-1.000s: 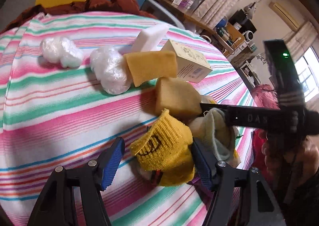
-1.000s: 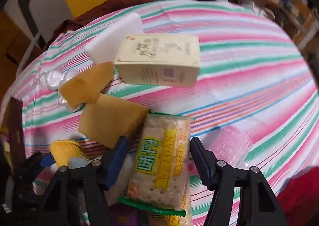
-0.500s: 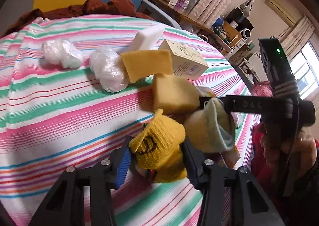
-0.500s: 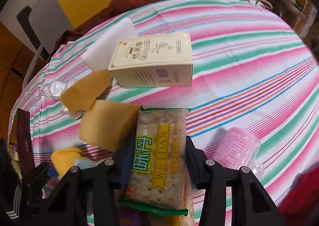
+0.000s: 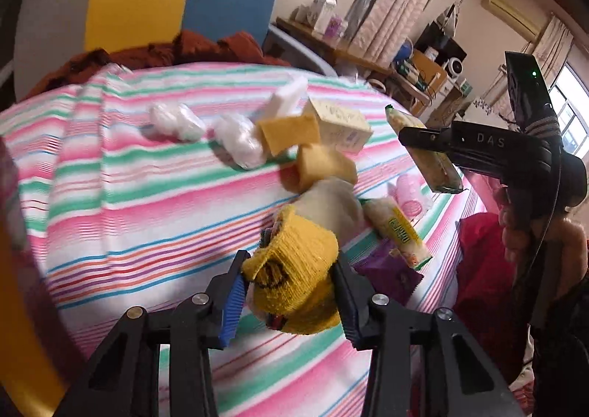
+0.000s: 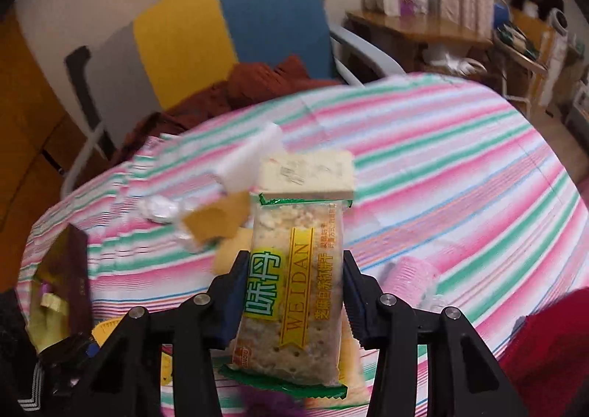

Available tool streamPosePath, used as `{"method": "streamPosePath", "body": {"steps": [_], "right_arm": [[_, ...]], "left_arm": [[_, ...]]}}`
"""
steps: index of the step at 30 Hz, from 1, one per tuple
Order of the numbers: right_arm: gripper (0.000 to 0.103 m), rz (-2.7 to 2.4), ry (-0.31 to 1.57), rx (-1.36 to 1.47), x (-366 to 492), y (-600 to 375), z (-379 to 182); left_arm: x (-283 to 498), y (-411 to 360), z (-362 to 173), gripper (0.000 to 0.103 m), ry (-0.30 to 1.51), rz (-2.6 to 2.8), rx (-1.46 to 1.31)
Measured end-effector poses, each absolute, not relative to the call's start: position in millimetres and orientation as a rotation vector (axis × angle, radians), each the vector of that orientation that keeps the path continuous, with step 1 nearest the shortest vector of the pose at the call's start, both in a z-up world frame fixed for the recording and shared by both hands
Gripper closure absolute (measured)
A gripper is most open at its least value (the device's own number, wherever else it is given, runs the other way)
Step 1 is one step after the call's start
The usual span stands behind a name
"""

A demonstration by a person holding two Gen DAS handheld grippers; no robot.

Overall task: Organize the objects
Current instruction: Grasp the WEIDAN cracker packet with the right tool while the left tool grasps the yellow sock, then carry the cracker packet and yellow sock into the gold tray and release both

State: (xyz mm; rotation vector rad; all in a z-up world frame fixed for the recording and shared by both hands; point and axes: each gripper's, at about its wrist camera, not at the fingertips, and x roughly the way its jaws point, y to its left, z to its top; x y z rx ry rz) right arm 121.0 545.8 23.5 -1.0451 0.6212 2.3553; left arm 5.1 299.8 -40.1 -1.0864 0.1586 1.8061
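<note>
Socks first: your left hand-held gripper [image 5: 289, 301] squeezes a yellow sock [image 5: 294, 280] between its blue pads, lifted just above the striped tabletop [image 5: 110, 203]. Behind the yellow sock lies a pale sock [image 5: 331, 203], touching a yellow sponge [image 5: 324, 166]. Farther behind that sponge sit two clear plastic wads [image 5: 206, 129], a white foam block [image 5: 287, 98] and a cream box [image 5: 342, 122]. Right of the yellow sock lie a cracker pack [image 5: 397, 229], a purple wrapper [image 5: 390, 275] and a pink roller [image 5: 408, 192]. Your right hand-held gripper [image 6: 294, 299] pinches another cracker packet [image 6: 294, 291], held up above the cloth in front of the cream box.
</note>
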Motion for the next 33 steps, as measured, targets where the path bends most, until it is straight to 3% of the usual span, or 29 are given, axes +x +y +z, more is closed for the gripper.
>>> {"method": "streamPosePath", "body": {"steps": [8, 20, 23, 26, 33], "right_arm": [[0.056, 2.619, 0.567, -1.073, 68, 455, 50], [0.055, 2.916, 0.462, -1.401, -19, 285, 23], [0.05, 2.945, 0.51, -1.481, -33, 255, 10], [0.036, 2.963, 0.512, -1.546, -41, 231, 1], [0.032, 2.954, 0.414, -1.595, -35, 212, -8]], "left_arm": [[-10, 226, -7, 0.059, 0.061, 1.974, -1.028], [-44, 65, -3, 0.057, -0.068, 2.356, -1.095], [-53, 29, -10, 0.049, -0.088, 2.472, -1.14], [-56, 6, -18, 0.046, -0.104, 2.529, -1.185], [-52, -27, -25, 0.044, -0.162, 2.601, -1.214]]}}
